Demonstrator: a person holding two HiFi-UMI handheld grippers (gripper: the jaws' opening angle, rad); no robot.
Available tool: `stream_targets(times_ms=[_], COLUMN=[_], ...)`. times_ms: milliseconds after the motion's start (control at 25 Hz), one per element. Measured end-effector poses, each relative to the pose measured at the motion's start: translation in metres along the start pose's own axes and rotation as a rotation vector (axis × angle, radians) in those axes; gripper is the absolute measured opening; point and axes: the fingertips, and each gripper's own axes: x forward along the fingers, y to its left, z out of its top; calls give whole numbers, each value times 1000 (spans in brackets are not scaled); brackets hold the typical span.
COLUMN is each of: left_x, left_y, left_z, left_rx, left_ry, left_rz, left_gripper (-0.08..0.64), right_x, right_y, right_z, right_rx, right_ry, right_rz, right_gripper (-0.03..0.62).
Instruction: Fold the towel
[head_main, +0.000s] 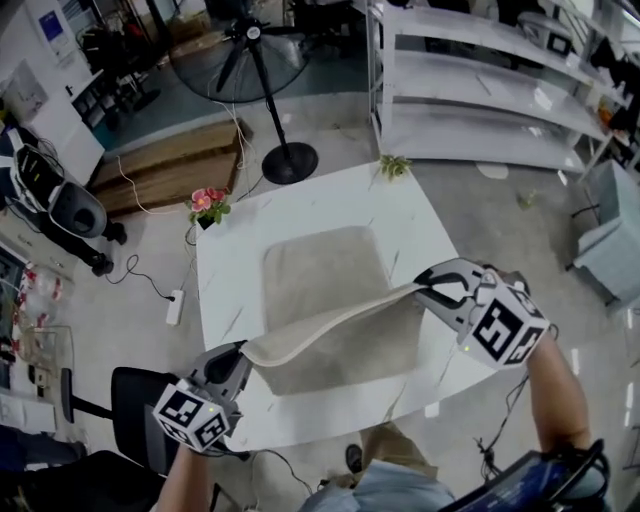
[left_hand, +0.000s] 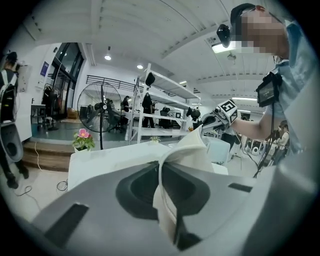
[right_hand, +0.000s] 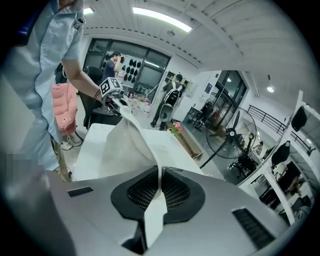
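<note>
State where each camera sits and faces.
Head view: on the head, steeply down at table and towel; forearms, left tool, right tool show.
Left gripper view: on left tool, along its shut jaws toward right tool; torso shows.
Right gripper view: on right tool, toward left tool; torso shows.
Both gripper views share towel, flower, torso.

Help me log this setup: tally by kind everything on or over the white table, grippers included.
towel: 1
pink-flowered potted plant: 1
small green plant: 1
grippers: 2, left gripper and right gripper, both shut on the towel
total: 5
</note>
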Motion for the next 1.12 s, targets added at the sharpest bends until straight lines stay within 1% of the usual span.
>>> stream_targets(times_ms=[200, 320, 480, 720, 880, 1040, 1120], left_x=[43, 62, 82, 108, 127, 147, 156], left_y=[42, 65, 91, 128, 152, 171, 178], left_z=[-2, -7, -17, -38, -61, -77, -84], left_rx=[-53, -84, -131, -189, -219, -284, -299], left_ry=[29, 45, 73, 115, 185, 254, 278], left_rz=[44, 63, 83, 120, 153, 181, 194], left_gripper=[20, 20, 20, 21, 23, 34, 35], right_x=[51, 81, 115, 165, 197, 227, 240], right_y=[-44, -62, -81, -95, -100, -103, -103], right_z=[-21, -31, -41, -61, -80, -104, -118], right_rx=[13, 49, 63, 91, 116, 147, 161], right_ry=[13, 37, 48, 67, 92, 120, 137], right_rz=[37, 64, 97, 148, 186, 220, 237], right_gripper=[29, 29, 29, 29, 29, 31, 31])
